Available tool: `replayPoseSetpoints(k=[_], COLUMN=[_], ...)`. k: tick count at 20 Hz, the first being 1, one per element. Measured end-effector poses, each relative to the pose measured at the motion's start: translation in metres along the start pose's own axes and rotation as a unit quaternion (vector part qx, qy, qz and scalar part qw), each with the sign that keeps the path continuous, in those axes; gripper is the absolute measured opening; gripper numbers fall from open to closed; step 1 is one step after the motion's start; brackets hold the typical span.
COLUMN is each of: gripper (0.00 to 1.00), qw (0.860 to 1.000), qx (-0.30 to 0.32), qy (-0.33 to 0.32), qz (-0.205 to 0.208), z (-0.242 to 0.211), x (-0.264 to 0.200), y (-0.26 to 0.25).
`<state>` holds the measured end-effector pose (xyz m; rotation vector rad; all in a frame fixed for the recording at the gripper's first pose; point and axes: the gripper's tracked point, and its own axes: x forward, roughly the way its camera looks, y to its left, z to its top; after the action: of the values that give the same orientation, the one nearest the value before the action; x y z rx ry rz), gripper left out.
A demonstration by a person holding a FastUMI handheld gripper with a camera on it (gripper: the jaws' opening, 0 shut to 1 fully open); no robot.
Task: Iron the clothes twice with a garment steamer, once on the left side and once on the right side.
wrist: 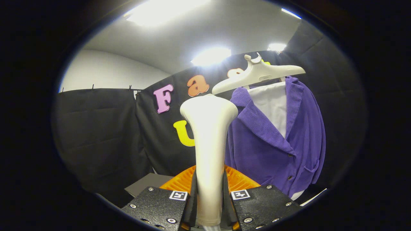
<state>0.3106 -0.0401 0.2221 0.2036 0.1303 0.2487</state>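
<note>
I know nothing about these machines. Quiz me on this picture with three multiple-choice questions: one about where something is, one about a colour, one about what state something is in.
1. Where is the steamer?
A. Clamped between the fingers of the tool
B. Lying on the floor
C. Hooked on the hanger

2. What colour is the cardigan?
A. Green
B. Purple
C. Red

3. How is the cardigan fastened?
A. Open all the way down
B. Zipped to the collar
C. Buttoned lower down, collar open over a white layer

Answers:
1 A, the steamer's handle rises from between both fingers, which press on it.
2 B, the fabric is plainly purple.
3 C, dark buttons close the lower front and white shows at the neck.
</note>
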Motion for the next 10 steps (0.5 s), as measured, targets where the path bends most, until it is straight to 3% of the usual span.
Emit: replayPoseSetpoints(k=[7,10], gripper=[0.35,0.35], qw=[0.993,0.991], qx=[-0.052,-0.061], qy=[-0.010,0.004], qz=[-0.109,-0.123], z=[0.003,-0.014], x=[0.054,0.057], y=[-0.059,-0.070])
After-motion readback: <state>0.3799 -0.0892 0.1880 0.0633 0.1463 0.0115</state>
